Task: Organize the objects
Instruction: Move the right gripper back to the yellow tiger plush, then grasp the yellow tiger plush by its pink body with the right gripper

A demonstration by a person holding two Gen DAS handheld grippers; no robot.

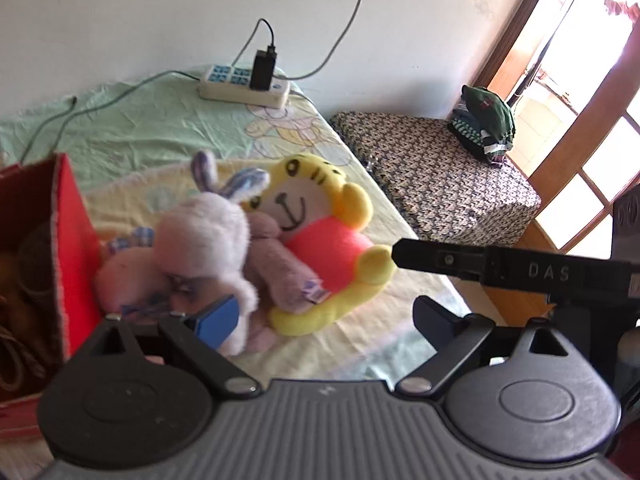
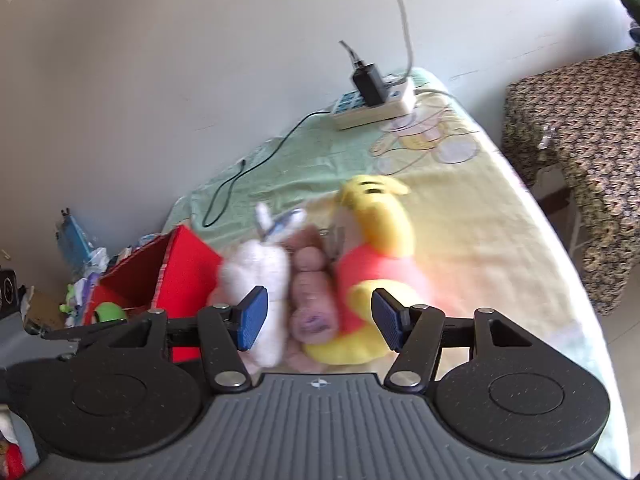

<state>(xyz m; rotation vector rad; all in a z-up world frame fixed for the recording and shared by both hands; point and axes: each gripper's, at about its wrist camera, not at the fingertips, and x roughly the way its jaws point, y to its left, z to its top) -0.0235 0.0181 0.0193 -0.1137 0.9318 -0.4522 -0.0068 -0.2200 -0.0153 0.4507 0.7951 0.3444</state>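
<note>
A lilac plush rabbit (image 1: 200, 236) lies against a yellow plush tiger in a pink shirt (image 1: 324, 248) on the bed, beside an open red box (image 1: 74, 248). My left gripper (image 1: 326, 320) is open just in front of the toys, with its blue pad by the rabbit's body. A black finger (image 1: 440, 260) of the other gripper reaches in from the right, its tip by the tiger's yellow arm. In the right wrist view my right gripper (image 2: 320, 320) is open, and the rabbit (image 2: 264, 276) and the tiger (image 2: 372, 264) lie between and beyond its pads. The red box (image 2: 180, 268) holds a green toy (image 2: 108, 312).
A white power strip (image 1: 244, 88) with a black charger and trailing cables lies at the bed's far end. The bed edge (image 1: 384, 184) drops off to the right. Beyond it is a patterned bench (image 1: 448, 176) with folded clothes (image 1: 484, 120). Clutter (image 2: 80, 248) lies behind the box.
</note>
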